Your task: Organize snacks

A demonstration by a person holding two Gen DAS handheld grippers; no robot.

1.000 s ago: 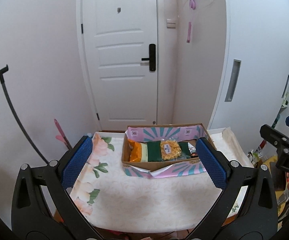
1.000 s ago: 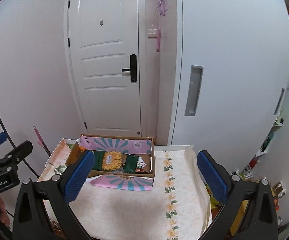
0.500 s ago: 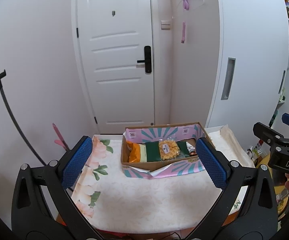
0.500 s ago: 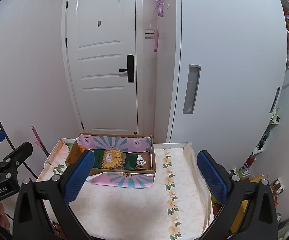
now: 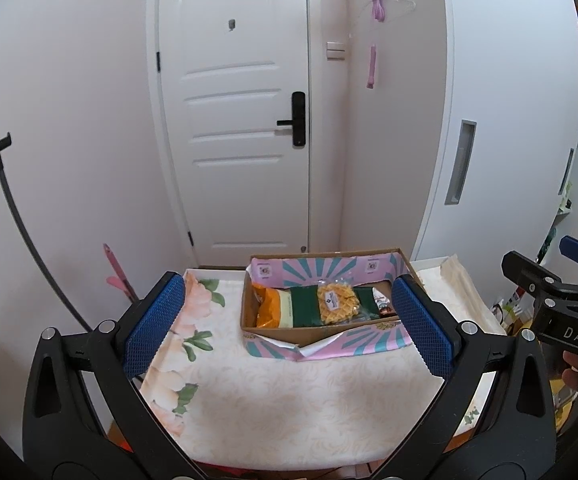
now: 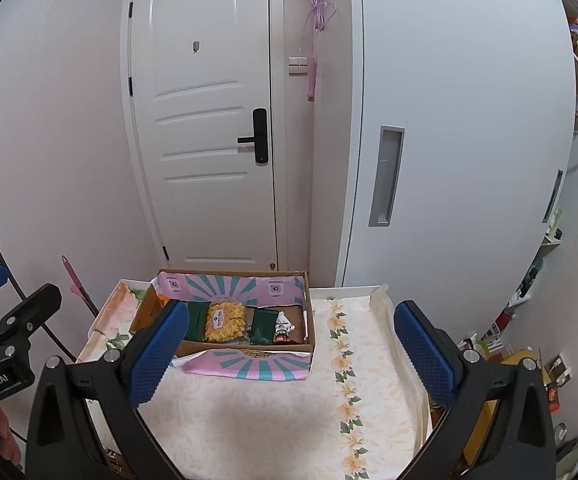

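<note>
A table [image 5: 273,396] w/ a pale floral cloth stood ahead of both claws, white door & cupboard behind it. On its far half sat an open cardboard box [image 5: 273,330] w/ pink-and-teal flaps, well beyond the fingertips, holding every snack visible: an orange bag [image 5: 268,309] at the left end, a dark green pack [image 5: 304,306], a clear pack of yellow waffle snacks [image 5: 335,305] lying on top, and a small printed packet [image 5: 383,305] at the right end.

The left claw [image 5: 287,326] hung above the table's near edge, fingers spread wide, holding nothing. The right claw [image 6: 289,354] was the same: spread, empty, box ahead & to its left.

Judgement: nothing lay loose on the cloth, so the sorting looked done or nearly so. If any tidying remained, best approach from above, come down over one pack at a time, and pinch the waffle pack by its edge, since the contents would likely crush.

Vs. the frames a sec before: both claws had risen & tilted up slightly, more door showing; box & snacks hadn't shifted.
</note>
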